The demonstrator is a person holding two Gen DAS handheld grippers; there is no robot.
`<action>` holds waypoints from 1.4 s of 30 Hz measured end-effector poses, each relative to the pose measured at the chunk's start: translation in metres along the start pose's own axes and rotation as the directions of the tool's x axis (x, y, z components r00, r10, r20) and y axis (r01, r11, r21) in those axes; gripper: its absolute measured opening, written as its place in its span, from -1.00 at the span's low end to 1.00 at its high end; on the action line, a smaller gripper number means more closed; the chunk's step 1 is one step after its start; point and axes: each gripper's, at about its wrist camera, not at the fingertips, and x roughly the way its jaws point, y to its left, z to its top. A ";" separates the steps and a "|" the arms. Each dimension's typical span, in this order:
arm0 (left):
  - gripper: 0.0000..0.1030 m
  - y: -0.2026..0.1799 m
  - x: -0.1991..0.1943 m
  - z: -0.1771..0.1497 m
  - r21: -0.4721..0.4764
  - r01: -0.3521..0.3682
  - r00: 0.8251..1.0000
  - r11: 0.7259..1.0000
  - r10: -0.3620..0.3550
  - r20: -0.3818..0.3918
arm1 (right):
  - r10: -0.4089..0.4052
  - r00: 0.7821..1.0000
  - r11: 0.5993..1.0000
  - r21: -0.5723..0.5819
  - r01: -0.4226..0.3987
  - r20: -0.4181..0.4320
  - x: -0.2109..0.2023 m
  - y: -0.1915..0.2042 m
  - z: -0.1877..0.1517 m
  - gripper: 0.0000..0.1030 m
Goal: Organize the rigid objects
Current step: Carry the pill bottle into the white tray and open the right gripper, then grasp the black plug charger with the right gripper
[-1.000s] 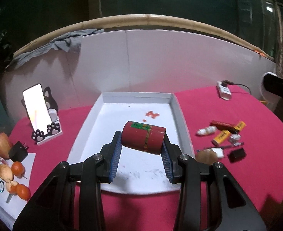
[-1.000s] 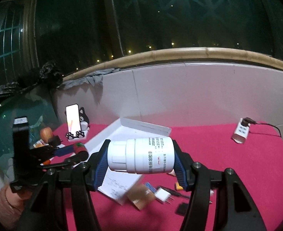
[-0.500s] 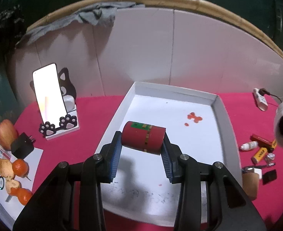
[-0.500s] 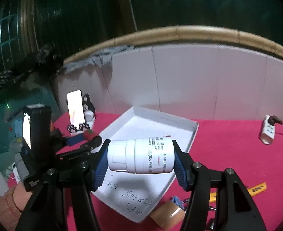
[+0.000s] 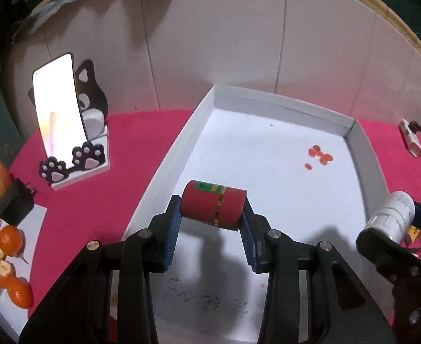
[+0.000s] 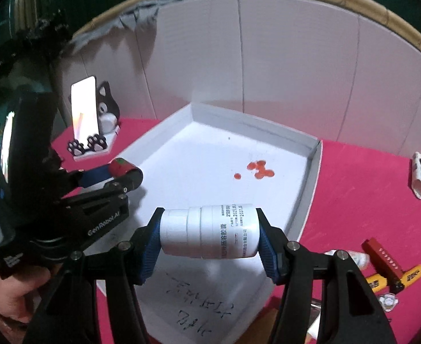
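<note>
Two grippers, two containers, one white tray (image 5: 164, 169) on the pink cloth (image 5: 118, 149).

On the left, one lit phone (image 5: 58, 109) leans in a cat-shaped stand (image 5: 91, 97). The left gripper (image 5: 212, 222) is clamped on a red tin (image 5: 213, 205) with a gold band, held sideways above the tray's near-left part. The tray has low upright walls and a mostly bare floor, with a few orange beads (image 6: 257, 170) near its far right corner. The right gripper (image 6: 209, 236) grips a white bottle (image 6: 210, 230) with printed text, sideways over the tray's near-right part. Right of the tray lie a red box (image 6: 382, 261) and a white power strip (image 6: 419, 177).
</note>
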 end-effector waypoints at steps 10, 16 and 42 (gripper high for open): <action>0.05 0.010 0.004 -0.005 -0.057 0.026 1.000 0.998 -0.026 -0.001 | -0.042 0.998 0.999 -0.016 0.043 0.038 0.001 0.006 -0.001 0.70; 0.87 0.013 -0.014 -0.006 -0.110 0.056 0.997 0.992 -0.050 0.056 | -0.057 0.993 0.998 0.028 0.055 0.101 -0.018 -0.006 0.000 1.00; 0.88 -0.121 -0.087 -0.070 0.175 0.524 0.845 0.834 -0.534 0.015 | -0.258 0.964 0.914 0.340 0.221 0.067 -0.128 -0.179 -0.134 1.00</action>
